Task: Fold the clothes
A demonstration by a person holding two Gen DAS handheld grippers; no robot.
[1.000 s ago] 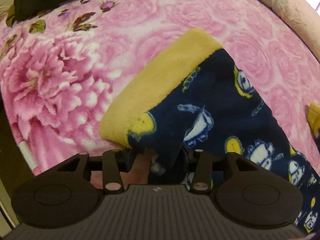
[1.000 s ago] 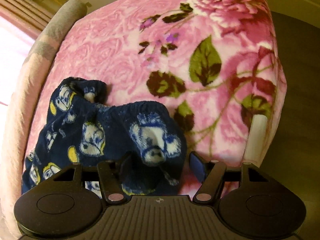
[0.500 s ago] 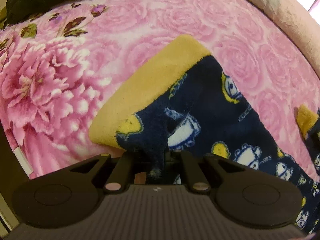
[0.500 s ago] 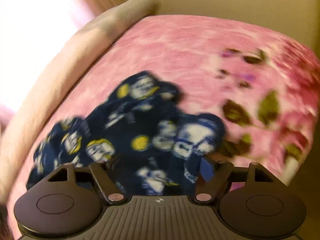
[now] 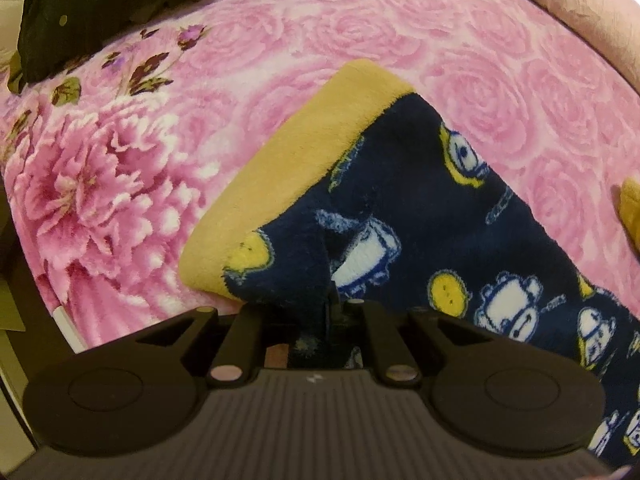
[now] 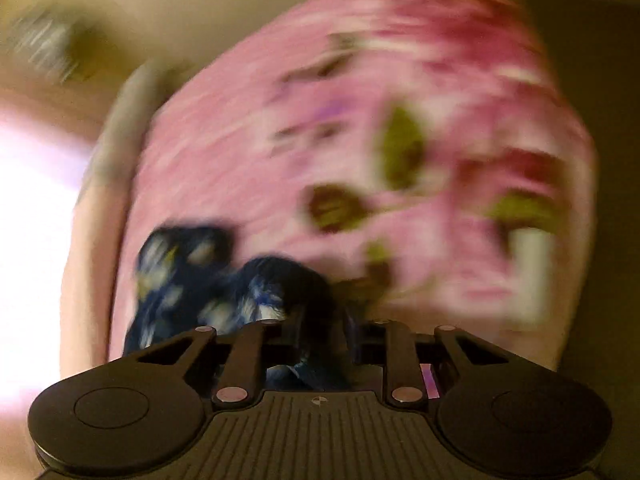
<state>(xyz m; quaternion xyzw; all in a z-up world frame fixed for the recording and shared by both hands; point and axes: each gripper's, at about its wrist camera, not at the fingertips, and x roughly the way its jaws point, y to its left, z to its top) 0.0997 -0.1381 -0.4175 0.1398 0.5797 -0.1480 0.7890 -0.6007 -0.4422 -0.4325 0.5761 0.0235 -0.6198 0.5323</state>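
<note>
A navy fleece garment (image 5: 408, 216) printed with white and yellow cartoon figures lies on a pink floral blanket (image 5: 120, 168). Its end is a wide yellow cuff (image 5: 304, 152). My left gripper (image 5: 326, 312) is shut on a pinched fold of the navy fabric just behind that cuff. A second yellow cuff (image 5: 630, 208) peeks in at the right edge. The right wrist view is badly blurred by motion. There the bunched navy garment (image 6: 240, 280) sits at the lower left, and my right gripper (image 6: 324, 320) has its fingers closed in on a clump of it.
A black bag or cloth (image 5: 88, 8) lies at the blanket's far left corner. A pale padded rim (image 5: 580, 4) runs along the far right side of the bed. The blanket's near edge drops off to dark floor (image 6: 616, 240) on the right.
My left gripper went from open to shut on the navy fabric and lifted slightly. My right gripper closed on the bunched garment and is swinging fast, blurring its view.
</note>
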